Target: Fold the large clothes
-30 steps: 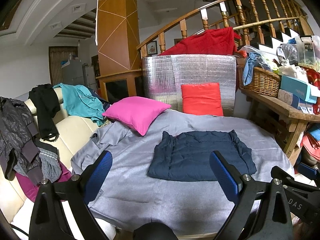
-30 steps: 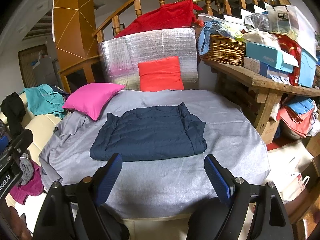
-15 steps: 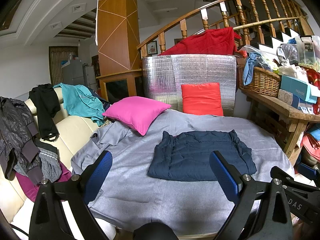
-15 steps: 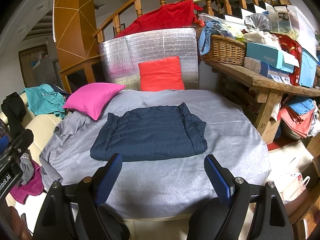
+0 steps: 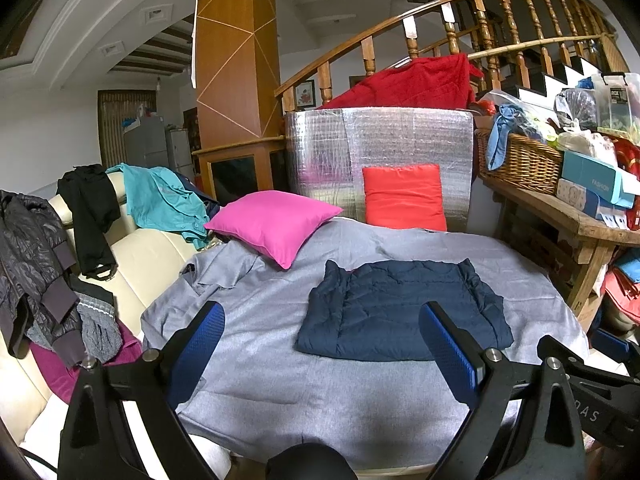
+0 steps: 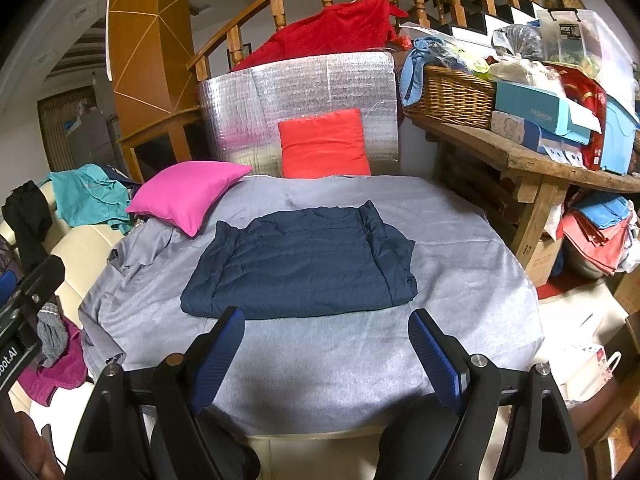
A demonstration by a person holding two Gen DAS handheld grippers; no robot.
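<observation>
A dark navy quilted jacket (image 5: 404, 312) lies folded into a flat rectangle in the middle of the grey-covered round table (image 5: 280, 368). It also shows in the right wrist view (image 6: 304, 260). My left gripper (image 5: 320, 336) is open and empty, held back over the table's near edge, short of the jacket. My right gripper (image 6: 326, 338) is open and empty, just short of the jacket's near hem. Neither gripper touches the cloth.
A pink cushion (image 5: 272, 226) and a red cushion (image 5: 404, 196) lie at the table's far side, before a silver foil panel (image 5: 376, 148). A cream sofa (image 5: 140, 256) with piled clothes (image 5: 36, 264) is on the left. A cluttered wooden bench (image 6: 520, 152) stands on the right.
</observation>
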